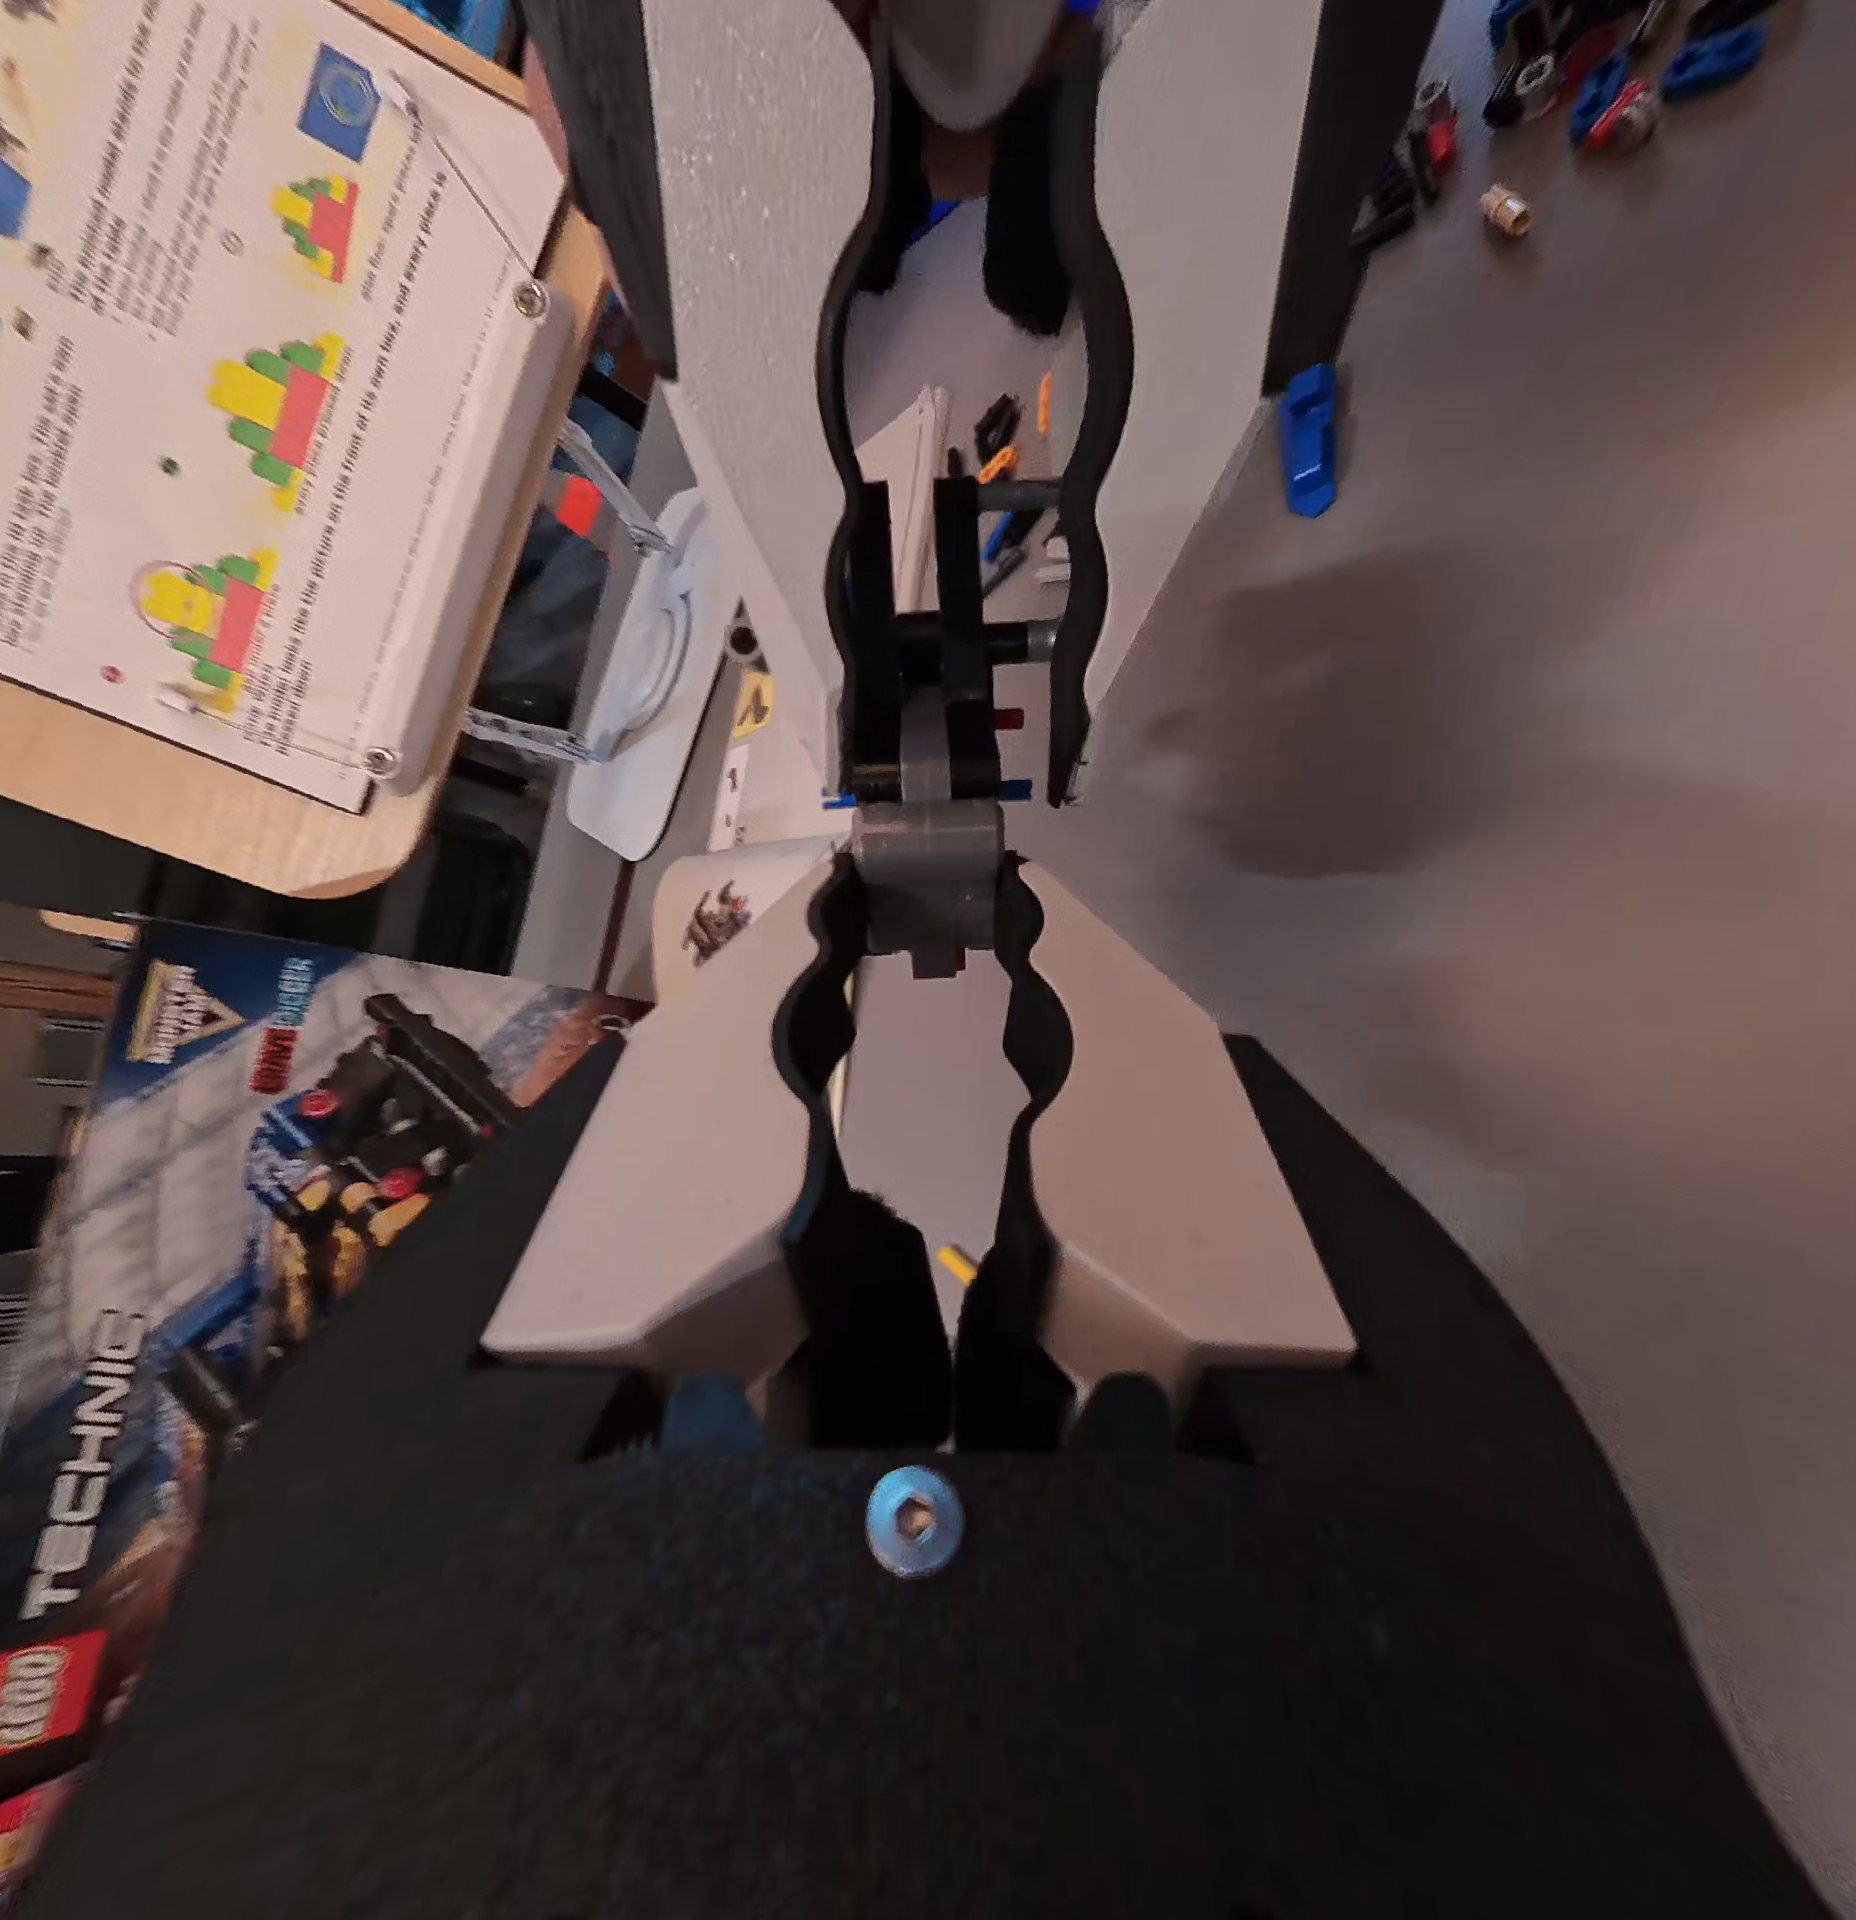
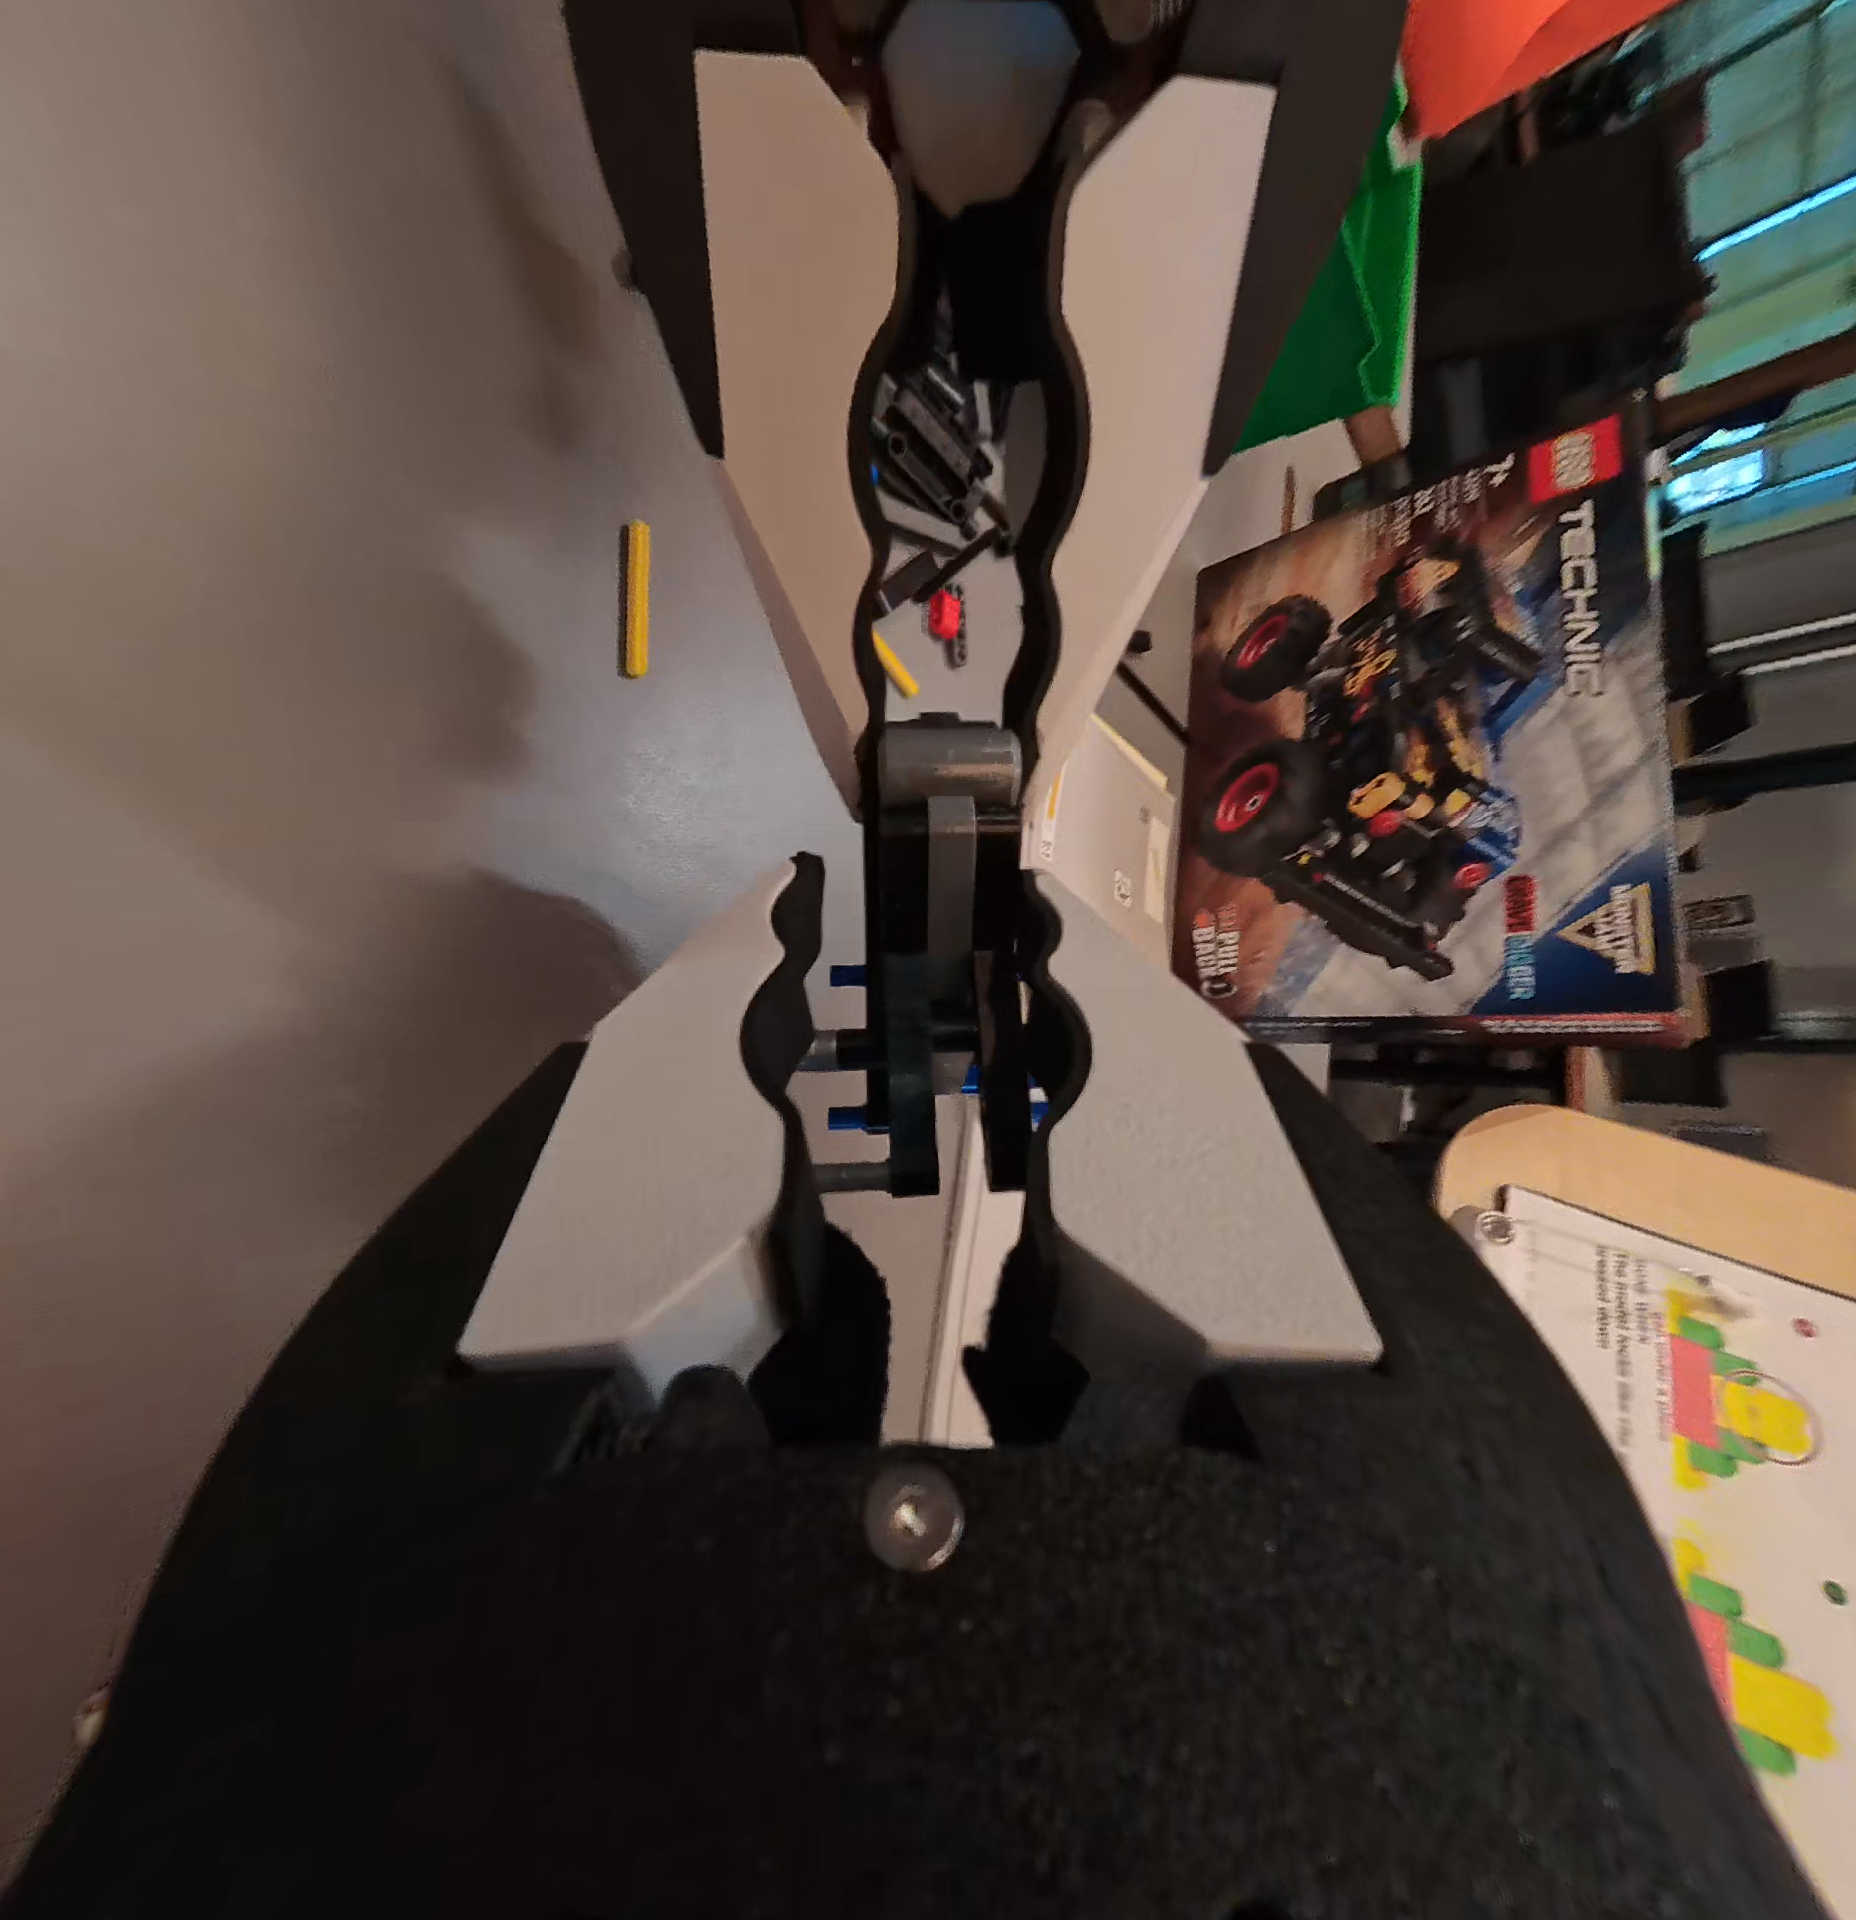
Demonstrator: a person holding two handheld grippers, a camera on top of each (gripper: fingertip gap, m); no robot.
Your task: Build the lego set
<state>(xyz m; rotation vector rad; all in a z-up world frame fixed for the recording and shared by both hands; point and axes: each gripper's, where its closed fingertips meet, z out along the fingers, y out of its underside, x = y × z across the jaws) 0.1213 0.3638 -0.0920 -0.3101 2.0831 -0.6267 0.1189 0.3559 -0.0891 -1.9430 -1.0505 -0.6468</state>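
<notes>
Hand-held grippers (image 1: 929, 883) (image 2: 929, 935) around lego assembly (image 1: 929, 727).

A pale grey bench (image 2: 228, 416) fills the space left of the right claw; right of it, a light wooden board (image 2: 1589, 1164), green cloth (image 2: 1350, 312) and bright windows (image 2: 1797, 177).

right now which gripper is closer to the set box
Left. The left gripper has the set box right beside its own fingers; the right gripper sits farther along the table, past the left one's tips.
</notes>
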